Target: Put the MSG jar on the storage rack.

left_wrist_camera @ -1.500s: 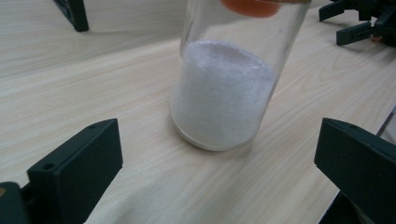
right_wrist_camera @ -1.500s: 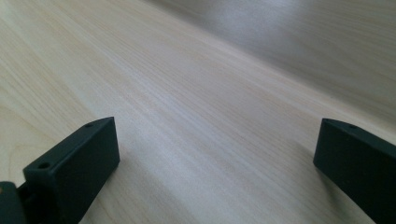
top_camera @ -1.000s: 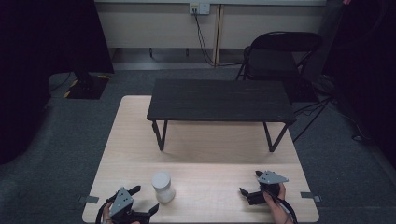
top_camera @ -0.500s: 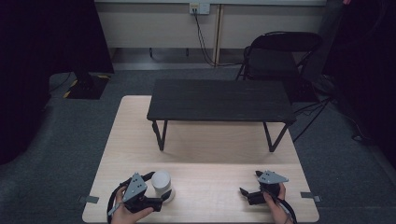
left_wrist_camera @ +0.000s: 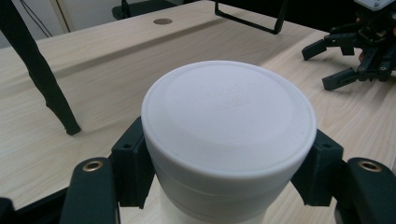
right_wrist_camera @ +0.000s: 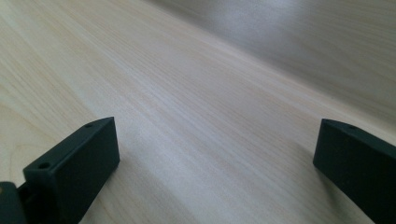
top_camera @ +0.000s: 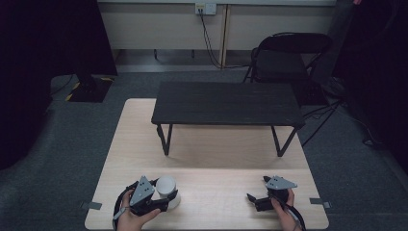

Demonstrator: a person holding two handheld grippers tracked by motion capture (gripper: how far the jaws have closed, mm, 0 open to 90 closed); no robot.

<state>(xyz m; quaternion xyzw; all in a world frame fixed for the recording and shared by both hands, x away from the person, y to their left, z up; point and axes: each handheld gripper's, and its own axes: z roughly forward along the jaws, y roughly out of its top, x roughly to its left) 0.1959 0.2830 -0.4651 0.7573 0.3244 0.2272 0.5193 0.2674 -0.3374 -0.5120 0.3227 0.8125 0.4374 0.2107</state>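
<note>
Gripping one white jar (left_wrist_camera: 229, 140) with left gripper (top_camera: 161, 198) | right gripper (top_camera: 257, 199) jaws apart, empty | one black bench (top_camera: 226, 103)

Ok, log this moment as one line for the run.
left gripper: jaws either side of white jar, contact unclear | right gripper: open, empty, low over table | jar: upright, lid on

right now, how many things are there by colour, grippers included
white: 1, the jar
black: 4, the left gripper, the right gripper, the bench, the chair
light wood: 1, the table
total: 6
</note>
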